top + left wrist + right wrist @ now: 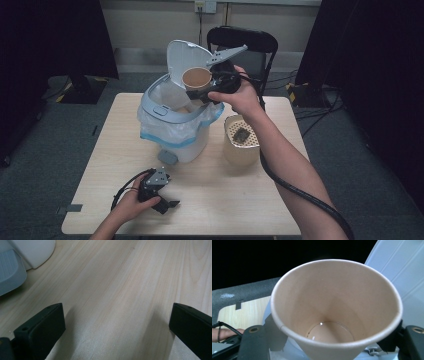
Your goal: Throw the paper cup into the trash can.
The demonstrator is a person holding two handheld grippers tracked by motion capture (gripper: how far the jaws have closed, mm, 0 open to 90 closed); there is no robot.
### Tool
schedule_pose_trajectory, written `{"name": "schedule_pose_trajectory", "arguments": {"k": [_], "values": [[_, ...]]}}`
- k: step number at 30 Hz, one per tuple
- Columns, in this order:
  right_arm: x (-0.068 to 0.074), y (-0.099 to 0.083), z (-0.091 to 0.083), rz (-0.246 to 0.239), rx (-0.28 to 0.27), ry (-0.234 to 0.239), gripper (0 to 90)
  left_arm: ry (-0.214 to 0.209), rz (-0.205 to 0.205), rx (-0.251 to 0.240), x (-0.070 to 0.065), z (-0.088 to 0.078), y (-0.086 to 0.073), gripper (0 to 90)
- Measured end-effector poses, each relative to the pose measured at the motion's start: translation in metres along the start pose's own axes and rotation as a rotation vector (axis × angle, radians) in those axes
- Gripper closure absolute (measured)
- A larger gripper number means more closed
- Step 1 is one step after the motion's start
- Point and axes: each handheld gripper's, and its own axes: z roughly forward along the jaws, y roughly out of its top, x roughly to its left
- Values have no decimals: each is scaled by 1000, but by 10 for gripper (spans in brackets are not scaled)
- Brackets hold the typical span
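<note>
1. Right gripper (207, 86) is up over the bin (175, 127), pinching a paper cup (196, 78) by its lower body; cup is tipped, mouth facing the camera in high view.
2. Right gripper view: cup (337, 310) sits between the two black jaws, one each side near the base. Inside looks empty, bare brown paper w/ a round bottom.
3. Bin is white/grey, lid (186, 57) flipped up & standing open behind the cup. Clear bag liner (165, 127) w/ a blue edge hangs over the rim.
4. Cup is held above the bin's open mouth, just in front of the raised lid, not touching the rim as far as I can tell.
5. Second paper cup (241, 141) stands upright on the worktop (230, 200), just right of the bin; something dark lies inside it.
6. Left gripper (162, 200) rests low at the near left of the worktop, well apart from the bin, hand wrapped round its body.
7. Left gripper view: jaws spread wide, nothing between them, only bare wood worktop (120, 290); bin's grey foot pedal (11, 272) at upper left corner.
8. Black folding chair (250, 47) behind the worktop's far edge.
</note>
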Motion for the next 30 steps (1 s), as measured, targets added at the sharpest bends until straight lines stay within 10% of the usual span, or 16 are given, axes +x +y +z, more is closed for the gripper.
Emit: {"name": "schedule_pose_trajectory", "arguments": {"k": [15, 19, 30], "values": [[-6, 2, 31, -12, 9, -5, 259, 1, 1, 0, 0, 0, 0, 0], [-4, 4, 37, 18, -26, -8, 140, 1, 5, 4, 0, 0, 0, 0], [7, 0, 23, -6, 23, 12, 148, 0, 0, -1, 0, 0, 0, 0]]}}
